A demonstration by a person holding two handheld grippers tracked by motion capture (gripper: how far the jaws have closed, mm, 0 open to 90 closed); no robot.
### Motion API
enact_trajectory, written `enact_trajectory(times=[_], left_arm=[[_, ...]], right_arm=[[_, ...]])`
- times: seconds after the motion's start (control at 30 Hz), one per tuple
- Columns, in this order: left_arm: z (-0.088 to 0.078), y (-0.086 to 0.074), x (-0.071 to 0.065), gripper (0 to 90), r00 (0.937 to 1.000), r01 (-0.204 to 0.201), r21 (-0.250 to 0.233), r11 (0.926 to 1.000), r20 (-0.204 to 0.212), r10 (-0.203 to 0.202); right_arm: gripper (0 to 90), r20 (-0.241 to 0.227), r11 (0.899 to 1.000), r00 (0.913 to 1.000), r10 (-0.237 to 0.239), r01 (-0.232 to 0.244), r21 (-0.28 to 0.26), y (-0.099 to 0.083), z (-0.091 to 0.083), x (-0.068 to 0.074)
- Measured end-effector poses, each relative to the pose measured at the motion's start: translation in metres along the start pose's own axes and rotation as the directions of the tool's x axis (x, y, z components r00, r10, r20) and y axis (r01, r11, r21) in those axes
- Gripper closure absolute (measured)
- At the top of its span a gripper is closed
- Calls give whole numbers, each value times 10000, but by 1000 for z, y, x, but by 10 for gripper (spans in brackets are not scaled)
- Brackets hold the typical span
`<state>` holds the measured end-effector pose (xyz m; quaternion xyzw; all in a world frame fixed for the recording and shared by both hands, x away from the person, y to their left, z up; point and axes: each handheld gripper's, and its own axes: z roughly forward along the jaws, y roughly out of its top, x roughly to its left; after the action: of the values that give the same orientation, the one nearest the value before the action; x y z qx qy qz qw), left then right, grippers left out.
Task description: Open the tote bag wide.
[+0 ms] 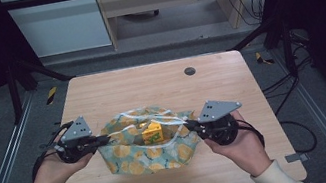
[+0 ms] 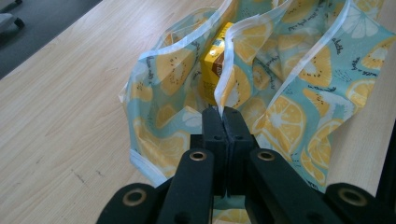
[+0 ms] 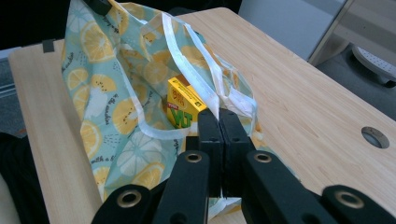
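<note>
A light-blue cloth (image 1: 137, 157) printed with lemon slices and edged in white lies bunched at the near middle of the wooden table (image 1: 150, 86). A yellow carton (image 1: 152, 133) stands upright inside its folds. My left gripper (image 1: 107, 139) is shut on the cloth's left white edge (image 2: 223, 79), which rises from between the pressed jaws, with the carton (image 2: 211, 70) behind. My right gripper (image 1: 189, 128) is shut on the right edge, its jaws clamping the white hem (image 3: 210, 95). The carton (image 3: 184, 107) shows just past them, wrapped by the cloth (image 3: 107, 93).
A round grommet hole (image 1: 190, 71) sits in the far middle of the table, also seen as a grey-rimmed hole (image 3: 375, 136) in the right gripper view. Black frame posts (image 1: 12, 82) flank the table. Cables (image 1: 296, 78) trail on the floor at right.
</note>
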<state>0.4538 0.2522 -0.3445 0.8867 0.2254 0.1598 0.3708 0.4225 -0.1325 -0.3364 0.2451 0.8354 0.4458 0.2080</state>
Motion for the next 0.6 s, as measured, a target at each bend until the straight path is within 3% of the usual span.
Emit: enact_trajectory(times=[0.33, 0.6], left_arm=[[3, -8, -10, 897, 9984, -559, 528, 9970, 14, 559], [11, -17, -13, 895, 9985, -535, 723, 9959, 171, 524]], right_arm=[[899, -271, 9989, 9995, -129, 141, 454, -22, 1, 9], [898, -505, 9944, 9985, -203, 254, 1025, -38, 11, 17]])
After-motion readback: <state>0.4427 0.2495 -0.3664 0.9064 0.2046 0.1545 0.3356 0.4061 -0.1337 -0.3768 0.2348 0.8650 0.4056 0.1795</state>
